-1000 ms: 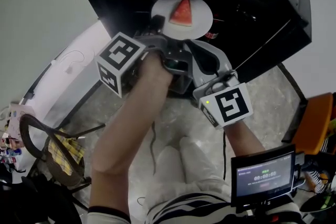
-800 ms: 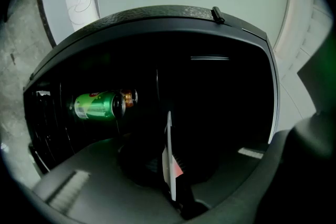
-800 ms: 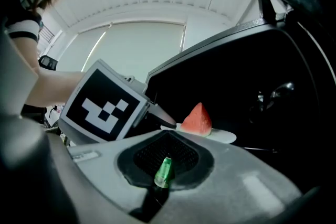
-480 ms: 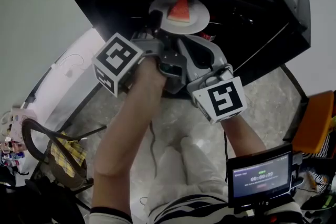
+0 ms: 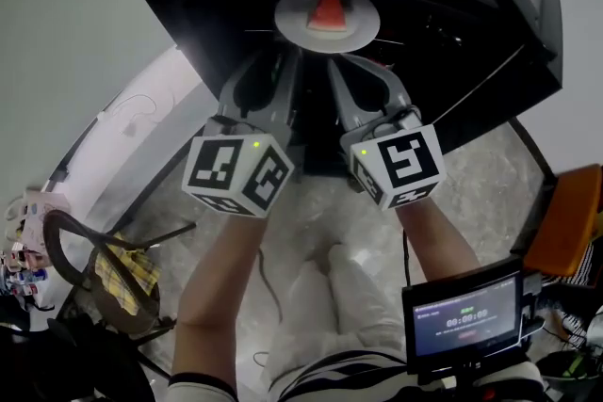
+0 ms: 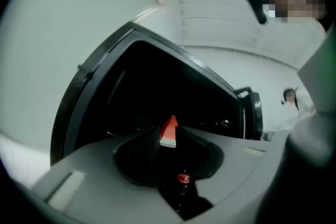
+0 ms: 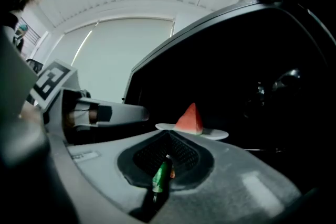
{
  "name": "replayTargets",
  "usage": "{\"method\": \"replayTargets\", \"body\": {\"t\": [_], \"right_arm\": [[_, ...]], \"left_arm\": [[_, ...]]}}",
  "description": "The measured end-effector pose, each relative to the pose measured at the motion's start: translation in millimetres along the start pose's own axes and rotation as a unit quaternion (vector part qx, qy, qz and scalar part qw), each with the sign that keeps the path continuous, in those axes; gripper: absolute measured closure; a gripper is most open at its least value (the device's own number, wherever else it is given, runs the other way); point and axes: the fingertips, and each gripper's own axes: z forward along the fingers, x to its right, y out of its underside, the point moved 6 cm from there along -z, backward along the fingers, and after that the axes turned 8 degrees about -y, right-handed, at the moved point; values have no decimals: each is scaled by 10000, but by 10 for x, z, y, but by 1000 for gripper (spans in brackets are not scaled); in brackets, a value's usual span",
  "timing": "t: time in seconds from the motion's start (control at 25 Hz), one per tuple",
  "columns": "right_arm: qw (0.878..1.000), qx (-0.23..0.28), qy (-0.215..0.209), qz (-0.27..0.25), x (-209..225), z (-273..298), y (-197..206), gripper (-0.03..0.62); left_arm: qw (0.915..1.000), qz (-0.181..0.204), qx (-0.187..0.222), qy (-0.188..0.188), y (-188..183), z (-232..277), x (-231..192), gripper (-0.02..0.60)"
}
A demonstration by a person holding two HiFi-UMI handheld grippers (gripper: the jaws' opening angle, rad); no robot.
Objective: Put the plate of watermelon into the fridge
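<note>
A white plate (image 5: 363,21) with a red watermelon wedge (image 5: 329,13) rests on a shelf inside the black fridge (image 5: 452,5). My left gripper (image 5: 271,61) sits just in front of the plate's near edge; its jaws are opening and nothing is between them. In the left gripper view the wedge (image 6: 169,132) shows past the jaw gap (image 6: 170,140). My right gripper (image 5: 353,69) is beside it, also short of the plate. In the right gripper view the plate (image 7: 215,135) and wedge (image 7: 190,119) lie beyond the tips (image 7: 173,139), whose narrow gap holds nothing.
Lower in the fridge stand a red-capped bottle (image 6: 182,178) and a green bottle (image 7: 160,178). The fridge door (image 5: 546,0) is swung to the right. A small screen (image 5: 466,315), an orange seat (image 5: 570,217) and a chair with a yellow checked cloth (image 5: 113,273) stand around me.
The plate has gone from my left gripper onto the fridge shelf. The left jaws have come off it and the gripper has drawn back and turned; the right gripper stayed close by.
</note>
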Motion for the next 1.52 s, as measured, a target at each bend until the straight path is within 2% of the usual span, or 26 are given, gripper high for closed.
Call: {"method": "replayTargets", "body": {"t": [0.04,0.08,0.12,0.28,0.44,0.64,0.88,1.08,1.28,1.52], "right_arm": [[10000,-4,22,35,18,7,2,594],[10000,-5,45,58,35,17,4,594],[10000,-1,68,65,50,26,4,594],[9999,25,155,68,77,16,9,594],[9996,12,266,-49,95,15,-6,594],[9988,-33,478,52,244,61,27,594],[9975,-85,702,80,370,127,-12,594],[9968,-242,739,203,461,209,1,594],[9958,-241,819,322,563,232,12,594],[9955,-167,883,311,636,266,-81,594]], "left_arm": [[9983,578,45,107,13,-11,82,512],[9948,993,81,212,30,-7,150,559],[9917,1243,85,301,55,14,192,578],[9885,1430,-111,490,189,145,171,580],[9855,1590,-296,520,222,274,133,580],[9798,1943,-216,417,264,384,104,580],[9784,2012,-309,361,315,528,139,580],[9852,1643,-355,343,352,624,163,580],[9846,1649,-410,404,363,719,214,580],[9874,1519,-150,424,248,832,331,580]]}}
